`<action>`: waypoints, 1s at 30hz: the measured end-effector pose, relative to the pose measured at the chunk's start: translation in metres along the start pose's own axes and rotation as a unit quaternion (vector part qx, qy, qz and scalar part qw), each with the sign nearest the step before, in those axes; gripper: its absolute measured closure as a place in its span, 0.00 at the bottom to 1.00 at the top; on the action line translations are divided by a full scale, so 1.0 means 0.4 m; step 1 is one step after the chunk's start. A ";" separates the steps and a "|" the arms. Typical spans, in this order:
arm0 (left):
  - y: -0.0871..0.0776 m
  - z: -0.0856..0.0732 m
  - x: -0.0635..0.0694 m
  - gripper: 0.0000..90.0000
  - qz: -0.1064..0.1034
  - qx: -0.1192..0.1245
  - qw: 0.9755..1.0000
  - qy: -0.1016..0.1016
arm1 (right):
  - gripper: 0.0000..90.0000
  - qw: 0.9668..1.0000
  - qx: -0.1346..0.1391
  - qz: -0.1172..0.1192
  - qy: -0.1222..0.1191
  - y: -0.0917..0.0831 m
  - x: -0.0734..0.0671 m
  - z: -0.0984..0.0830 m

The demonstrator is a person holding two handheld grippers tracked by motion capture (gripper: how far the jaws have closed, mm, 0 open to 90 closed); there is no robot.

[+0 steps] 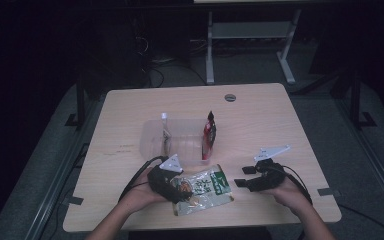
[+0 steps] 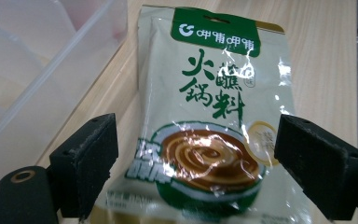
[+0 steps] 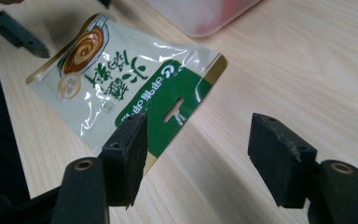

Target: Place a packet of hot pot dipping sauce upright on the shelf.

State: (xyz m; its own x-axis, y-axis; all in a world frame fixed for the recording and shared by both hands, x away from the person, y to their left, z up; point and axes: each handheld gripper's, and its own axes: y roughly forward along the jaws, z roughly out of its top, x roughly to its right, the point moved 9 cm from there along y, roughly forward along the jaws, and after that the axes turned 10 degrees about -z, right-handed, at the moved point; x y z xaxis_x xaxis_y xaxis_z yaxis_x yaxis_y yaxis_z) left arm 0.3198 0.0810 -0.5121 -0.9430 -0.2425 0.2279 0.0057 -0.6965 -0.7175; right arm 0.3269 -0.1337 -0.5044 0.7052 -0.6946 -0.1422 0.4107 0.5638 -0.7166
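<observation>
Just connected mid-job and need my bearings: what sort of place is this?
Probably a lab or data-recording workspace, dimly lit: a bare wooden desk with a cable grommet, loose cables on grey carpet, and another desk's white metal legs behind.

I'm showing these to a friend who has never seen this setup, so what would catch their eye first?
Probably the glossy green and cream sauce pouch lying flat near the front edge of the wooden table, between the open left gripper and the open right gripper. Behind it sits a clear plastic bin with a red packet standing inside.
</observation>
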 end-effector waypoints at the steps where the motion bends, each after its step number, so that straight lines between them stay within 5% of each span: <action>1: 0.006 -0.001 -0.001 0.15 -0.001 -0.005 1.000 0.002 | 0.41 1.000 -0.001 0.002 -0.004 0.003 0.000 -0.001; 7: 0.038 -0.026 -0.006 0.15 -0.006 -0.038 0.999 0.006 | 0.41 1.000 -0.003 0.013 -0.006 0.019 0.000 0.000; 9: 0.043 -0.029 -0.006 0.14 -0.012 -0.033 0.999 -0.004 | 0.40 1.000 -0.002 0.011 -0.007 0.020 -0.001 0.000; 19: 0.041 -0.036 -0.003 0.17 0.005 -0.034 0.999 0.019 | 0.40 1.000 -0.004 0.008 -0.015 0.021 0.007 -0.006; 30: 0.024 -0.036 -0.013 0.59 0.033 -0.020 0.999 0.028 | 0.40 1.000 0.000 0.006 -0.013 0.017 0.010 -0.004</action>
State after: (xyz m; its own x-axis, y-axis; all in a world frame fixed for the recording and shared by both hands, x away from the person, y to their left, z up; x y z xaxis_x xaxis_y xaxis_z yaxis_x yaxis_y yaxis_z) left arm 0.3200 0.0854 -0.5295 -0.9579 -0.2488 0.1430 0.0567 -0.6525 -0.7557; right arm 0.3317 -0.1333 -0.5110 0.7244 -0.6764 -0.1330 0.4025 0.5716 -0.7150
